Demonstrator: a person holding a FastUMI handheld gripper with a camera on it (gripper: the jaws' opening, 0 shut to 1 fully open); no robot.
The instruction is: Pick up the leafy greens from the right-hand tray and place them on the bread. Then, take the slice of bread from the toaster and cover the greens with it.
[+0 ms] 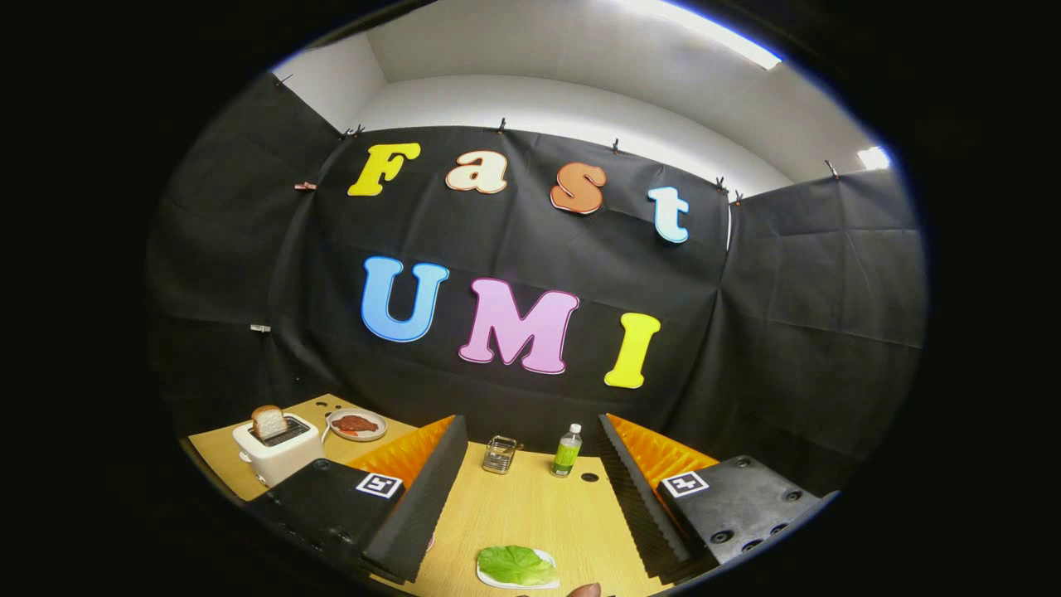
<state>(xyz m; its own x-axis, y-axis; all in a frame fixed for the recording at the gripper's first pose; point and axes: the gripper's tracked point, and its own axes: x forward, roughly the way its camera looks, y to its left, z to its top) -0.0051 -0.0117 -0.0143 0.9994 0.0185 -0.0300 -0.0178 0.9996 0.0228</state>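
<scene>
Looking forward along the gripper, its two ridged fingers stand wide apart with nothing between them, above a pale wooden table. Between the fingers, near their base, the leafy greens lie on a small white tray. The leaf looks thin, light and floppy, with crinkled edges, so it will probably bend and tear easily rather than resist a grip. A gentle pinch near the thicker middle of the leaf, where it humps up off the tray, seems the safest hold. Squeezing a loose edge risks it slipping free.

Off to the left, beyond the left finger, a white toaster holds a slice of bread standing upright in its slot. Just beside it sits a small plate with something reddish-brown on it. Farther ahead stand a small glass holder and a green bottle.
</scene>
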